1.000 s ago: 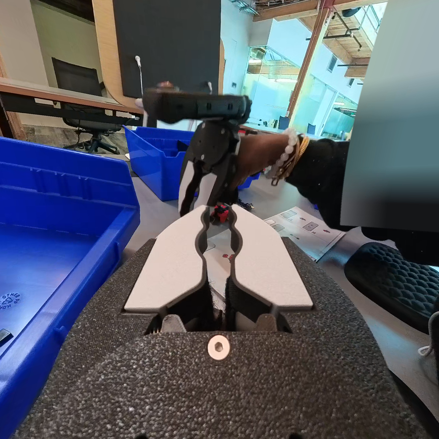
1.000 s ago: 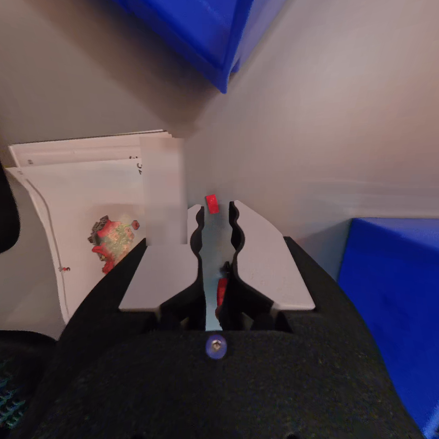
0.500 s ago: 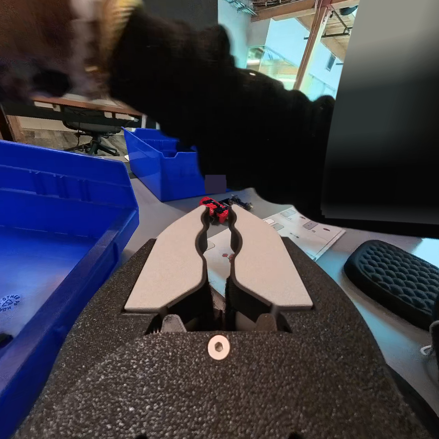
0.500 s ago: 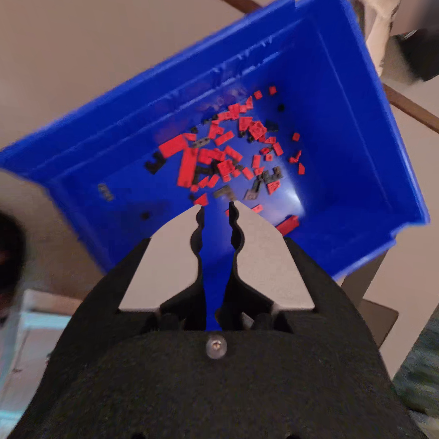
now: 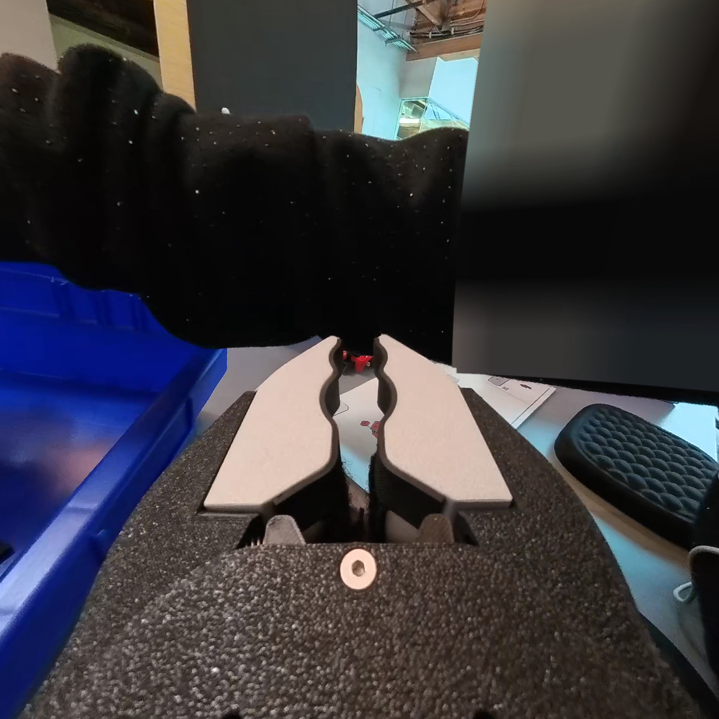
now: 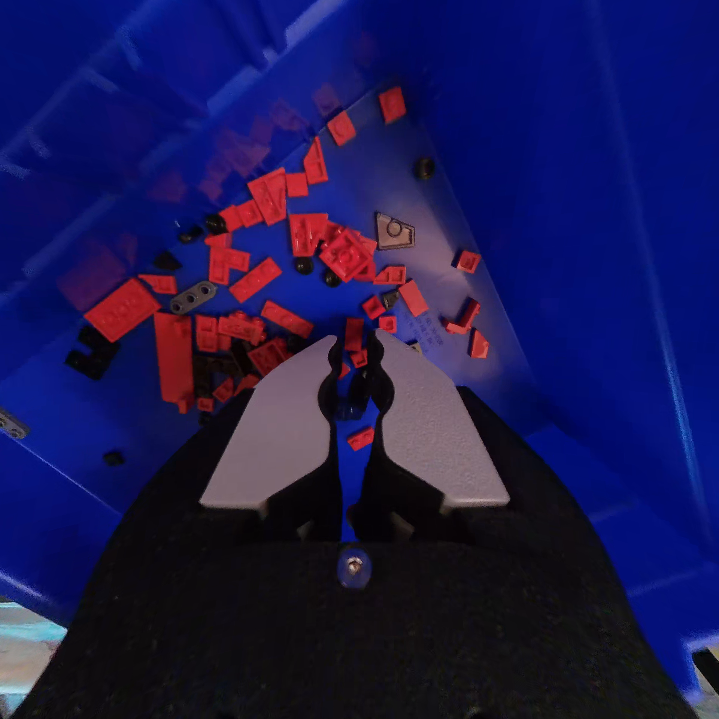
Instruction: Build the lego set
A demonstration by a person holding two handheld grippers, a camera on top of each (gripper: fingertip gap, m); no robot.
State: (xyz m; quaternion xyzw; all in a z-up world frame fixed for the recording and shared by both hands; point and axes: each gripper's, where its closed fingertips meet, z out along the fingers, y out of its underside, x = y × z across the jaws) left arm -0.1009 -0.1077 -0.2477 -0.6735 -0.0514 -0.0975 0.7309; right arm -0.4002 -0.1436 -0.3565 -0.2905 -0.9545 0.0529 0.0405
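Observation:
My left gripper point(image 5: 357, 344) rests low over the table, its jaws a narrow gap apart and empty. Just beyond its tips a small red and black lego assembly point(image 5: 358, 361) sits on the table. A black sleeve point(image 5: 233, 233) crosses above it and hides what lies behind. My right gripper point(image 6: 356, 342) points down into a blue bin point(image 6: 583, 272), jaws a narrow gap apart, holding nothing. Many loose red pieces point(image 6: 346, 253) and several black pieces point(image 6: 91, 354) lie on the bin floor. A small red plate point(image 6: 354, 334) lies just past the right gripper's tips.
A large blue bin point(image 5: 97, 447) stands close on the left of the left gripper. The instruction sheet point(image 5: 521, 397) lies under and to the right of it. A black padded wrist rest point(image 5: 638, 459) is at the right. A grey wedge plate point(image 6: 395, 231) lies in the parts bin. The tips of one gripper are about 30 cm away from the tips of the other.
My right gripper left the table by the instruction sheet, swung over the parts bin and dropped down inside it. The sleeve now crosses the left wrist view. The left gripper stayed put.

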